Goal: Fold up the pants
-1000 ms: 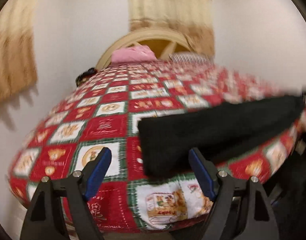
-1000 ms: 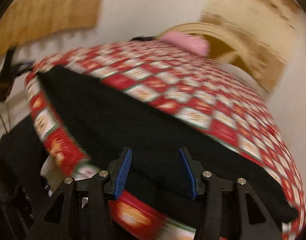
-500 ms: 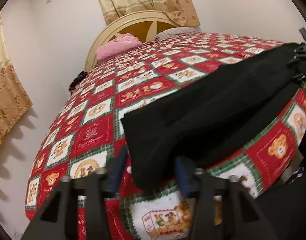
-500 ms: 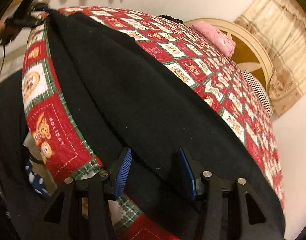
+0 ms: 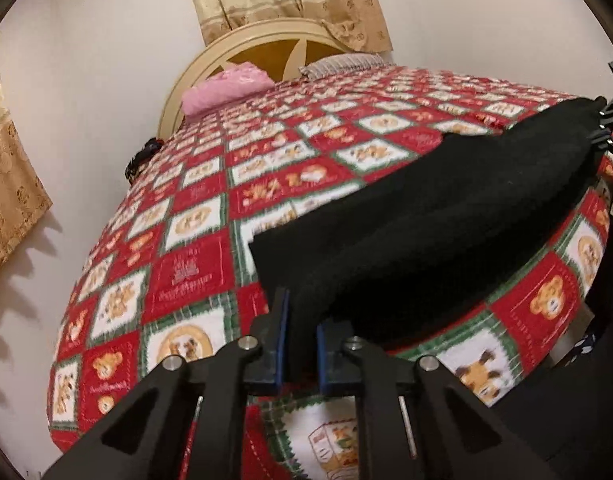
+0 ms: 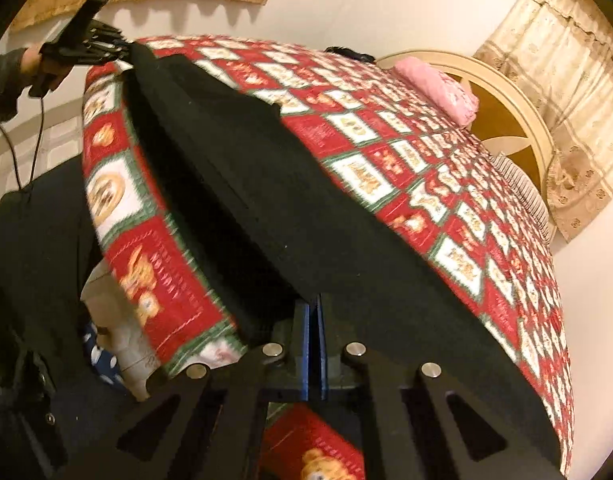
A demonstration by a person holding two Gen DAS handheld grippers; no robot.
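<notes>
Black pants [image 5: 446, 216] lie stretched along the near edge of a bed with a red, white and green patchwork cover [image 5: 202, 240]. My left gripper [image 5: 300, 344] is shut on one end of the pants, with black fabric between its blue pads. My right gripper [image 6: 312, 344] is shut on the other end of the pants [image 6: 266, 184]. In the left wrist view the right gripper [image 5: 610, 120] shows at the far right end of the pants. In the right wrist view the left gripper [image 6: 86, 44] shows at the far left end, held by a hand.
A pink folded cloth [image 5: 226, 90] and a striped pillow [image 5: 342, 64] lie at the cream headboard [image 5: 266, 40]. Curtains hang behind the headboard and on the side wall. A small dark object [image 5: 140, 156] sits at the bed's far left edge. A cable [image 6: 22, 160] hangs below the left gripper.
Both grippers were open one second ago. They closed on the two ends of the pants, and the fabric is now lifted slightly at each end.
</notes>
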